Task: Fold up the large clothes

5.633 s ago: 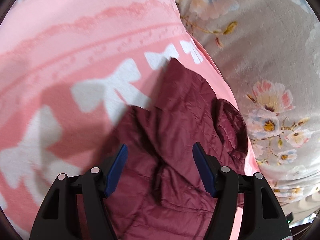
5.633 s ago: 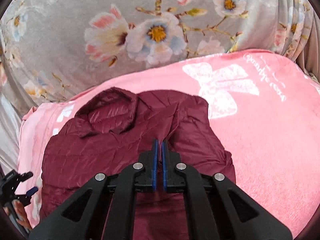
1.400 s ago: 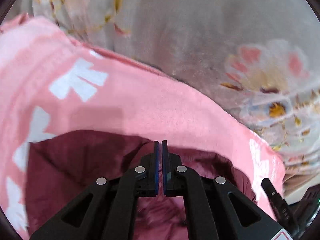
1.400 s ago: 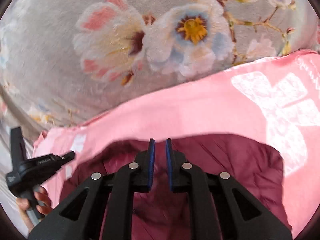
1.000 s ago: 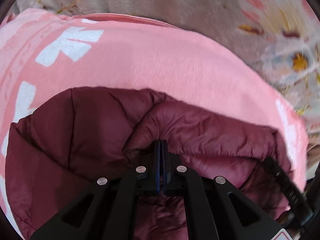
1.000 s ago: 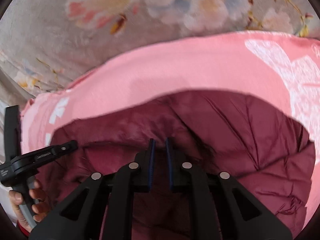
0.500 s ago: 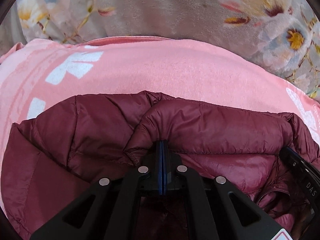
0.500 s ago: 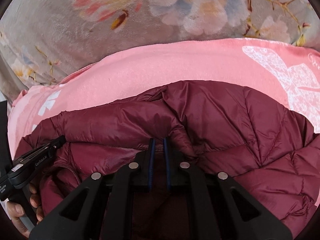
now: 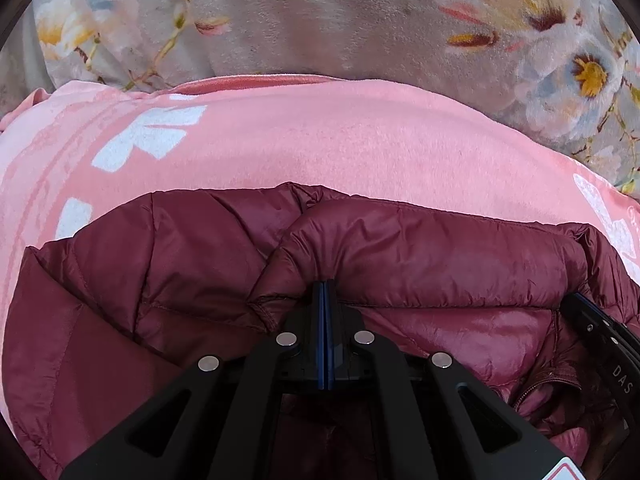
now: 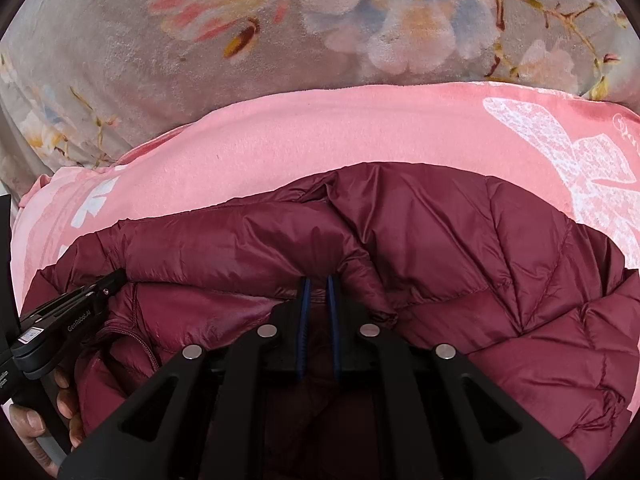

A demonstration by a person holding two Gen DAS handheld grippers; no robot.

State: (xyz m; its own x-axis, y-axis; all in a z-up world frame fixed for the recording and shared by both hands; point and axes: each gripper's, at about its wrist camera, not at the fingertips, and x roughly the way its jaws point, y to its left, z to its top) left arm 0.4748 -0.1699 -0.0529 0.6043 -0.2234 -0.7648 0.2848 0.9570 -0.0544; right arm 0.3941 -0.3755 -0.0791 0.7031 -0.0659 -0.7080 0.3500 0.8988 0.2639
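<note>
Both tongs gripped the folded edge of the maroon puffer jacket point(image 9: 400, 248): the left tongs point(image 9: 325, 292) pinched flat on it, the right tongs point(image 10: 317, 292) narrowly parted around fabric. The jacket lay on the pink blanket point(image 9: 320, 140) (bow-printed). The fold looked mid-way; next, lay the edge down and release.

Grey floral bedspread point(image 9: 320, 20) under a pink blanket point(image 9: 320, 140) with white bows; maroon quilted jacket point(image 9: 420, 252) lies on the blanket.

one jacket point(image 9: 420, 256), two blankets, two hand-held grippers
</note>
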